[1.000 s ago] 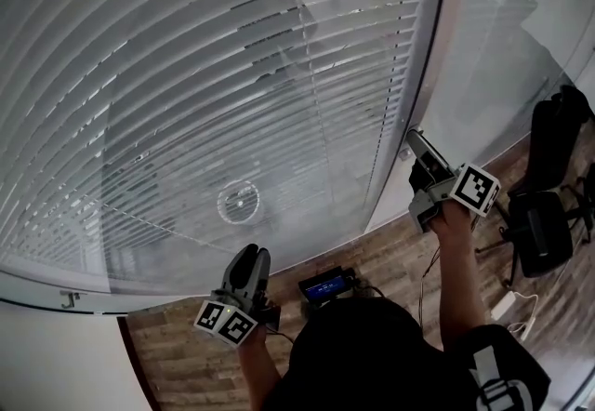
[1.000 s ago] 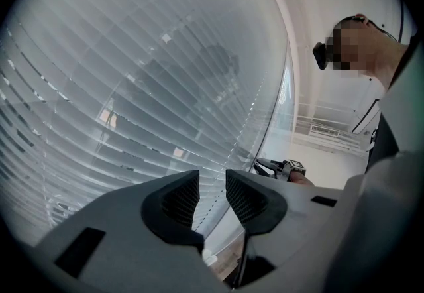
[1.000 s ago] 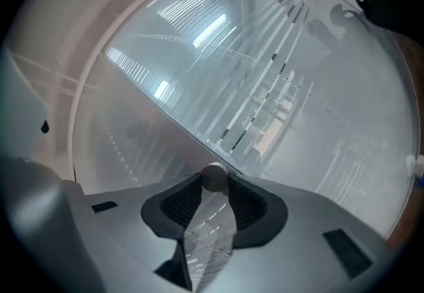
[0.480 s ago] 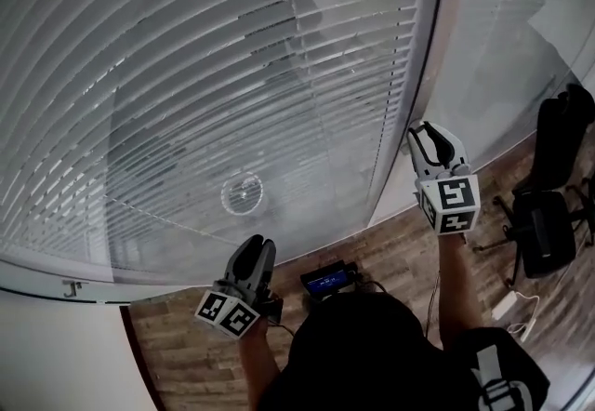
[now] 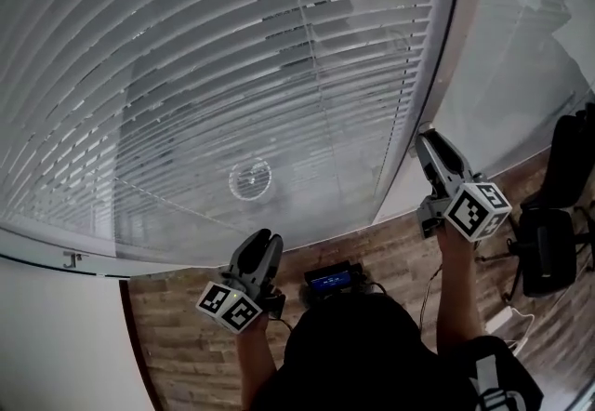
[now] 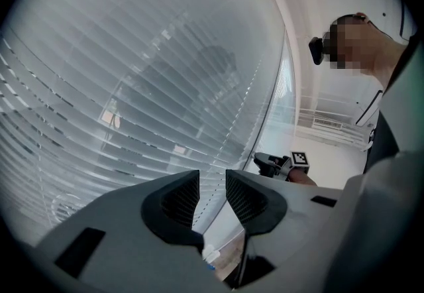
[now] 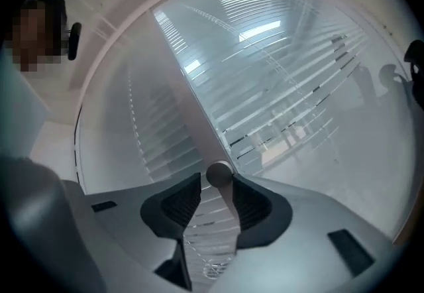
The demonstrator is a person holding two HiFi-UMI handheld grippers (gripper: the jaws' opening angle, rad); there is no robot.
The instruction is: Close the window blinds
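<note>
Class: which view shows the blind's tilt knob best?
The right gripper view: the knob sits large between its jaws. In the head view the right gripper mostly hides it; in the left gripper view it is too small to tell.

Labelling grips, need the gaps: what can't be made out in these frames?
- Right gripper view: wand sits between the jaws; whether they clamp it is unclear, since a gap shows on one side.
- Head view: right gripper is seen from behind, and its body hides the wand.
- Head view: blinds are cut off by the top edge.
- Head view: device screen is too small to read.
</note>
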